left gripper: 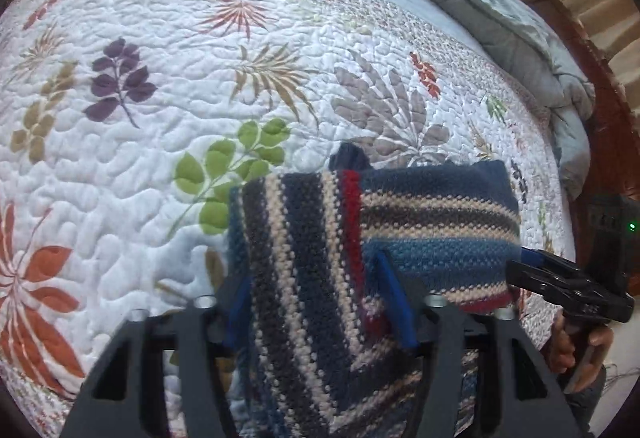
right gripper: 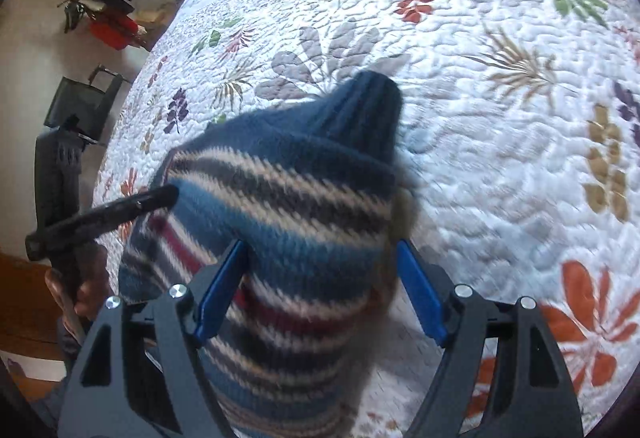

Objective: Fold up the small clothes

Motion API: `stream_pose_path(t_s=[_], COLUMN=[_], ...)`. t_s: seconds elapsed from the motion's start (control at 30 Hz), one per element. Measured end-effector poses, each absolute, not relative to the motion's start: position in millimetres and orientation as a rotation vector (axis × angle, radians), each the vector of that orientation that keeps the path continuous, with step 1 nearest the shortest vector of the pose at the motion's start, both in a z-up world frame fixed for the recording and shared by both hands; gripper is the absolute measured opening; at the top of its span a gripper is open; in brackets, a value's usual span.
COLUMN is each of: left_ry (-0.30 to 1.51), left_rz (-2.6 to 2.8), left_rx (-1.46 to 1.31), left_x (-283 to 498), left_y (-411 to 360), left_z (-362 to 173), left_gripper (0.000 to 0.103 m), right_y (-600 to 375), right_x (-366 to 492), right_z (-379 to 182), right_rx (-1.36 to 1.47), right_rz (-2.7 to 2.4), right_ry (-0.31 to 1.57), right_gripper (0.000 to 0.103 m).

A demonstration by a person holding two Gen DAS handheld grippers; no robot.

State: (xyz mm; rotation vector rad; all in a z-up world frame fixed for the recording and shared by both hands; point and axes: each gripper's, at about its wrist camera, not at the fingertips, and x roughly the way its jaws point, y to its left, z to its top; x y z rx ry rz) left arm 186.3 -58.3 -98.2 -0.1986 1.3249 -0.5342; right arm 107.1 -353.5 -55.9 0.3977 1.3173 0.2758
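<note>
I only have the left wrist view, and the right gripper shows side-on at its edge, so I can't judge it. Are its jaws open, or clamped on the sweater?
Observer: Open. In the right wrist view the right gripper has its blue pads wide apart, with the striped sweater bunched between them.
Operator: What is the dark bump behind the sweater's top edge?
Observer: A navy ribbed band, a cuff or a neckband, sticking out from the sweater's far end.
Operator: Is there anything beside the bed, past my gripper?
Observer: Yes, a black boxy object stands just off the edge of the quilted bed. I can't tell what it is.
</note>
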Motion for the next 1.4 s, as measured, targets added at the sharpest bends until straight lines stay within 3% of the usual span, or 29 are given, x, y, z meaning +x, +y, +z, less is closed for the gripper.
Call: stream_pose_path(t_s=[0.1,0.27,0.37,0.47,0.63,0.93,1.17,1.27,1.4], left_ry=[1.28,1.212,1.239,1.194,1.115,1.078,1.121,1.173,1.203], left_rz=[-0.532,-0.399,-0.395,-0.405,-0.394,-0.424,-0.373,-0.355,-0.343], left_rx=[-0.239,-0.214,-0.224,-0.172,-0.033,-0.007,0.006,0.022,0.019], left_x=[186.3,179.8,181.4,174.9,148.7,102.4,76.3,67.9,58.5], left_y=[-52.5,-34.5,-35.2,-37.8,-53.9,-54.9,-49.7,-48.1,-44.2], left_z=[-89.5,-89.9,-108.4,-93.9,-63.6,-35.1,-47.5,-65.7,-78.4], left_gripper=[0.025,0.013,0.014,0.026,0.036,0.045,0.053,0.056,0.065], right_y=[-346.7,-340.1,-340.1,-342.1,-336.6,-334.5,-317.4,-311.9,-316.2], right_x=[111.1,115.5,119.1,118.5,92.6,-0.8,-53.5,-61.2,-64.3], right_z=[-54.1,-60.3,-67.7,-65.1,-44.6,-52.8,-73.5,-83.1,-87.0], right_rx=[0.385,0.369,0.387,0.391,0.32,0.415,0.441,0.484,0.527], right_rz=[0.286,0.286,0.293,0.287,0.266,0.276,0.324,0.355,0.331], right_ry=[1.295,1.282,1.288,1.292,1.25,1.319,1.377,1.373,1.37], right_gripper=[0.077,0.08,0.081,0.081,0.081,0.083,0.083,0.053,0.033])
